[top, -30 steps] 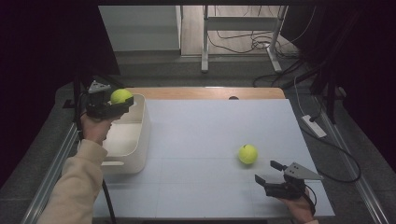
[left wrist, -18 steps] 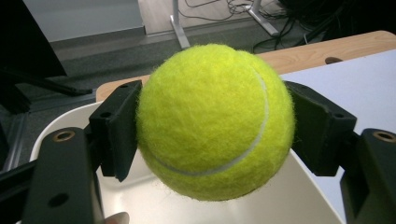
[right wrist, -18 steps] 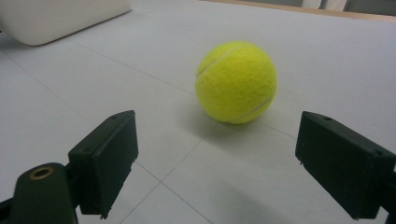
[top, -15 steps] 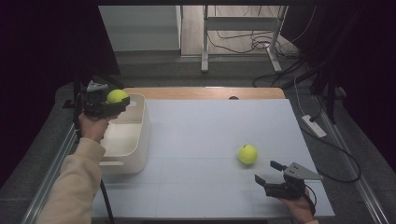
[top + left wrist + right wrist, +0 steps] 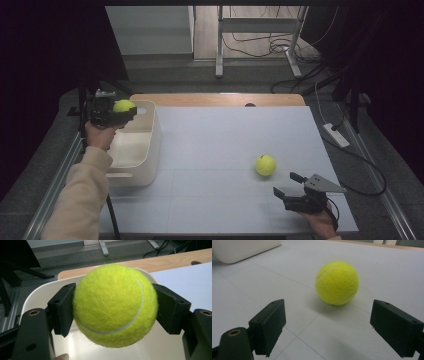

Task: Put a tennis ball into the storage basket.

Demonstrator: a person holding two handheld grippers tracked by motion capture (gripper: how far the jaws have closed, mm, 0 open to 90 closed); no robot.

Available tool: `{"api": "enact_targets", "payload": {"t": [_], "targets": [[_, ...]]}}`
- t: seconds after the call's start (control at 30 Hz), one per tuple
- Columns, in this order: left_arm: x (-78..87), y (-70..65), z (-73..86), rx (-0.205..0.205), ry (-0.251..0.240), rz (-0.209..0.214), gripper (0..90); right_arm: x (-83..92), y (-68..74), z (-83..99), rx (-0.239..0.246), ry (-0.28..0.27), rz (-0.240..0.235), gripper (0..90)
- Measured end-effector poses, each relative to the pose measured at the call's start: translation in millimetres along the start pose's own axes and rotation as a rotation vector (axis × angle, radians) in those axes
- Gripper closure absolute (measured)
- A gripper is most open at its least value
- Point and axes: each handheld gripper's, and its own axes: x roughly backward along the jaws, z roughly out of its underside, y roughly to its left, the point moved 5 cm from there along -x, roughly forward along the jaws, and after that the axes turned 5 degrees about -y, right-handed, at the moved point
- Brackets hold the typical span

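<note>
Near edge of the desk (image 5: 210,210), right corner: my right gripper (image 5: 289,186), jaws spread wide with nothing between them. Just beyond it, a loose tennis ball (image 5: 265,165) resting on the desk surface, apart from the jaws. Left edge: white bin (image 5: 150,150), upright. Above the bin's far end: my left gripper (image 5: 119,114), jaws clamped on a second tennis ball (image 5: 115,305), held clear over the bin.

Dark room, grey floor (image 5: 165,75), cables (image 5: 260,47), metal stand (image 5: 257,25)
</note>
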Motion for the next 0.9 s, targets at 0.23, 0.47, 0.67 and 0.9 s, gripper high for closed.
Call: {"api": "enact_targets", "payload": {"t": [0.23, 0.47, 0.67, 0.9], "targets": [[-6.3, 0.9, 5.5, -0.005, 0.048, -0.007, 26.2, -0.6, 0.2, 0.4, 0.002, 0.005, -0.002, 13.1], [-8.3, 1.3, 8.5, -0.008, 0.065, -0.011, 26.2, -0.4, -0.2, 0.4, 0.001, 0.002, -0.001, 13.2], [-7.7, 2.0, 8.3, -0.005, 0.062, -0.011, 25.9, -0.7, 0.2, 0.6, 0.002, 0.008, 0.000, 13.2], [-2.5, 2.7, 2.8, 0.034, 0.023, -0.011, 11.7, -0.4, 0.2, 0.7, 0.001, 0.006, 0.001, 13.2]]}}
